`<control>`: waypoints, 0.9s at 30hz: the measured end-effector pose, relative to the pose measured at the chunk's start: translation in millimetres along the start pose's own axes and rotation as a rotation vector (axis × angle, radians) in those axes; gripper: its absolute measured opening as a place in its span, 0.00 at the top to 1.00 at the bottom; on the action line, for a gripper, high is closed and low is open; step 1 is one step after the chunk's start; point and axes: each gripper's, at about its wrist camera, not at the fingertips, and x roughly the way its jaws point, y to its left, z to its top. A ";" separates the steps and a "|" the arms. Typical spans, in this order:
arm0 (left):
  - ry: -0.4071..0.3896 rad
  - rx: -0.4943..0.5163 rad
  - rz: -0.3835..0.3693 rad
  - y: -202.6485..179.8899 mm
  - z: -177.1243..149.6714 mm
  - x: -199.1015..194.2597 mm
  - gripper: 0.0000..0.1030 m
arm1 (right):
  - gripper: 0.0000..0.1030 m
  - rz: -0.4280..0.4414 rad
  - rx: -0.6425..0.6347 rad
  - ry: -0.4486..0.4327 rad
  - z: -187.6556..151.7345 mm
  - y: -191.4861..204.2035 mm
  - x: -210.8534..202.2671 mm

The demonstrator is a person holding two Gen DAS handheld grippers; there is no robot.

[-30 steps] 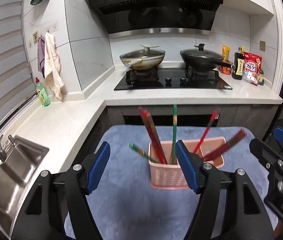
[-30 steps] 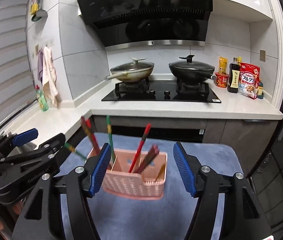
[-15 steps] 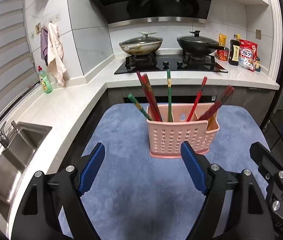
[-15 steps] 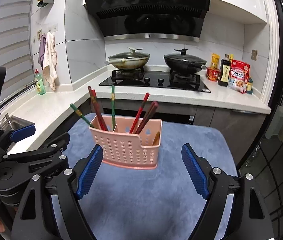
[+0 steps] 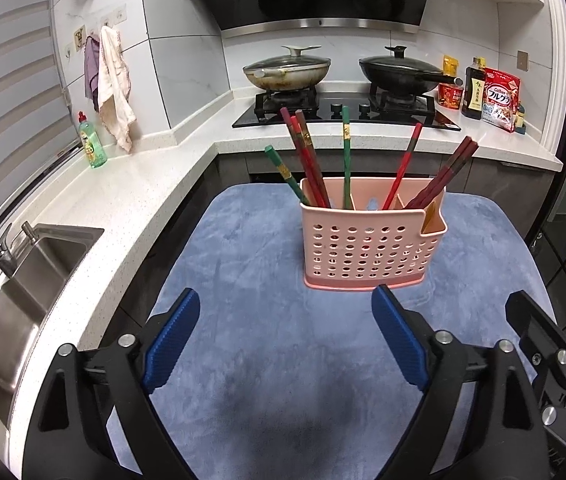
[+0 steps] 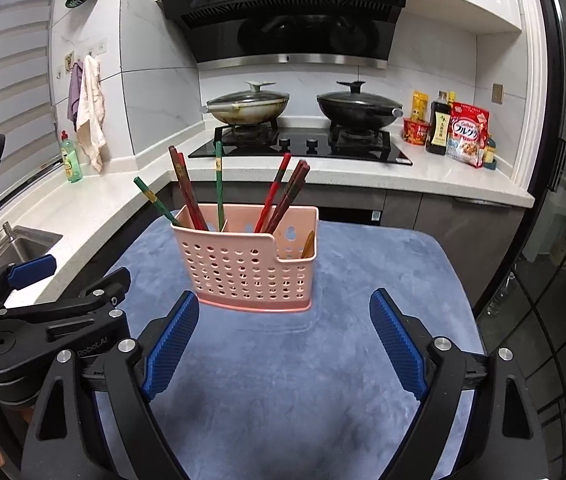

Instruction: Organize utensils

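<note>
Left gripper (image 5: 285, 334): jaws spread wide, just been opening, nothing between the blue pads (image 5: 171, 338), only bare mat.
Right gripper (image 6: 283, 336): jaws likewise wide apart, just been opening, holding nothing; blue pads (image 6: 397, 344) over bare mat.
Each gripper from the other: right gripper at the far right edge of the left view; left gripper low at the left edge of the right view.
Pink basket (image 5: 371, 240): upright on the mat, just ahead of both grippers, clear of every pad; ahead and slightly right of the left one, ahead and slightly left of the right one.
Chopsticks (image 5: 311, 164): standing tilted in the basket, red, green and dark brown, spread over its compartments; one green stick leaning out over the left rim.
Blue mat (image 5: 267, 380): under both grippers and the basket.
Sink (image 5: 15, 280): left of the left gripper, set in the white counter.
Stove (image 6: 303, 146): far ahead beyond the basket, two lidded pans on it.
Bottles and packets (image 6: 459, 132): far ahead, right of the stove.
</note>
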 end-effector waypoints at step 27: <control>0.085 -0.040 0.026 5.0 -3.5 59.1 0.07 | 0.06 -0.008 -0.005 0.054 0.0 -3.3 57.0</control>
